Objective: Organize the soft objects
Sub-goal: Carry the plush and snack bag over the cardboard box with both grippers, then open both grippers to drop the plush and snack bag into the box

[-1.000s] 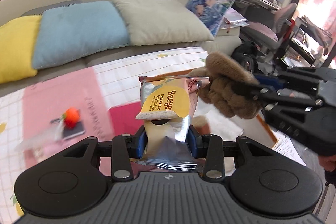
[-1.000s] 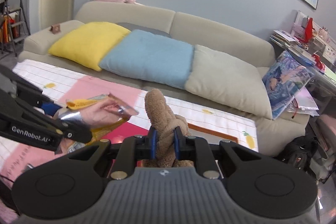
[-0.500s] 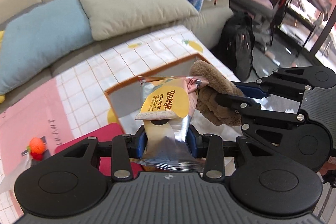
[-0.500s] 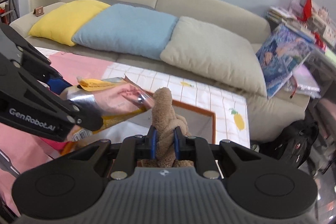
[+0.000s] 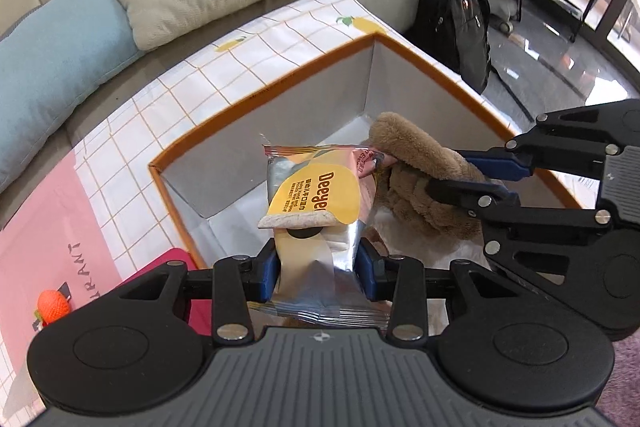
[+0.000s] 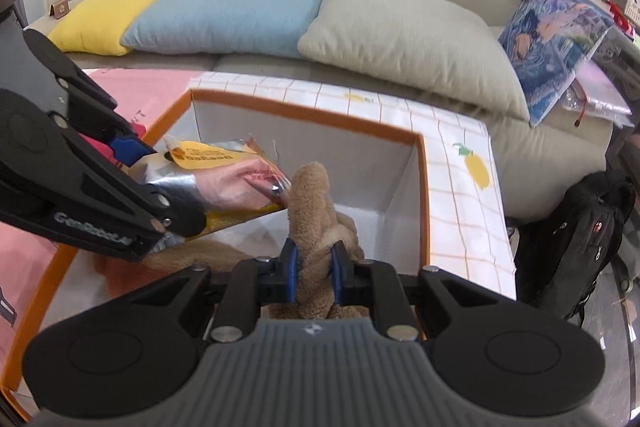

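Observation:
My left gripper [image 5: 318, 265] is shut on a silver and yellow snack packet [image 5: 316, 195] and holds it over a white box with an orange rim [image 5: 260, 95]. My right gripper [image 6: 314, 267] is shut on a brown plush toy [image 6: 314, 211] and holds it over the same box [image 6: 424, 187]. The packet [image 6: 224, 179] and the plush [image 5: 420, 179] touch at their tips. The right gripper shows in the left wrist view [image 5: 472, 175], and the left gripper in the right wrist view [image 6: 160, 183]. More brown plush lies on the box floor [image 6: 192, 255].
The box stands on a checked and pink cloth [image 5: 132, 131] in front of a sofa with blue [image 6: 228, 11], yellow [image 6: 116, 7] and beige [image 6: 404, 35] cushions. An orange ball toy [image 5: 52, 305] lies on the cloth at left. A black backpack [image 5: 456, 27] stands on the floor at right.
Both grippers have moved forward and down over the open box, each still holding its object. The box interior now fills the middle of both views.

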Motion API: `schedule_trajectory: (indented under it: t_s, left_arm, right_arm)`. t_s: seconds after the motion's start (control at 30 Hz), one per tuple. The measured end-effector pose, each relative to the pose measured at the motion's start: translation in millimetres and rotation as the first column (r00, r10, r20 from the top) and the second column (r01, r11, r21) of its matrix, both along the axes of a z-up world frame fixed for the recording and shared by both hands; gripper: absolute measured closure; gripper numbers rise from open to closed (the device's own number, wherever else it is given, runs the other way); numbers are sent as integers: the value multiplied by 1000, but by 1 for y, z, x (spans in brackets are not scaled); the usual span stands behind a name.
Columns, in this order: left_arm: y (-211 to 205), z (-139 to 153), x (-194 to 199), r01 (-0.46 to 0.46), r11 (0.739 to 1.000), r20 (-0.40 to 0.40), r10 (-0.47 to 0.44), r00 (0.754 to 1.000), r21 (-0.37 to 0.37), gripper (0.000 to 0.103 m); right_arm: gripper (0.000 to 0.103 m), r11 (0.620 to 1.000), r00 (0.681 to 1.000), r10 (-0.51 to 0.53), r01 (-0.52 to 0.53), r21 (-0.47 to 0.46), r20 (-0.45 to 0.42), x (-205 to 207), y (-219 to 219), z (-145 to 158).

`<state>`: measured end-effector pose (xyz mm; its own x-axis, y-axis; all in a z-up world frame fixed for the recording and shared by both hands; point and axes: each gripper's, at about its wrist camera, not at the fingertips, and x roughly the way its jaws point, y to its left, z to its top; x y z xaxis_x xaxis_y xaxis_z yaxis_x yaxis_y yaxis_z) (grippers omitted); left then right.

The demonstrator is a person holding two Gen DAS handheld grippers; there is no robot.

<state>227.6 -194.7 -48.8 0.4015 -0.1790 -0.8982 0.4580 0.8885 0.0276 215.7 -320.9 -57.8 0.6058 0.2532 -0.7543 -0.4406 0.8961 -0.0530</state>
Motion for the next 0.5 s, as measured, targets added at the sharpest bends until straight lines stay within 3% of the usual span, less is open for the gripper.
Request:
schedule_trajectory:
  t_s: [0.17, 0.3, 0.43, 0.5]
  left_arm:
    - [-4, -16, 6, -35, 998, -34, 36, 999, 46, 58]
    - [-6, -13, 2, -42, 998, -14, 43, 999, 52, 57]
    - [-6, -4, 0, -42, 997, 10, 41, 999, 59, 39]
    - [-2, 1, 0, -49, 998, 14, 48, 999, 37, 35]
  right_arm:
    - [86, 1000, 1000, -4, 4, 5, -22, -2, 2, -6]
    - [83, 1000, 999, 15, -15, -4, -45, -7, 8, -13]
    - [82, 999, 998, 21, -23, -25, -55, -11, 15, -15]
    - [81, 1000, 998, 11, -12, -26, -60, -10, 17, -14]
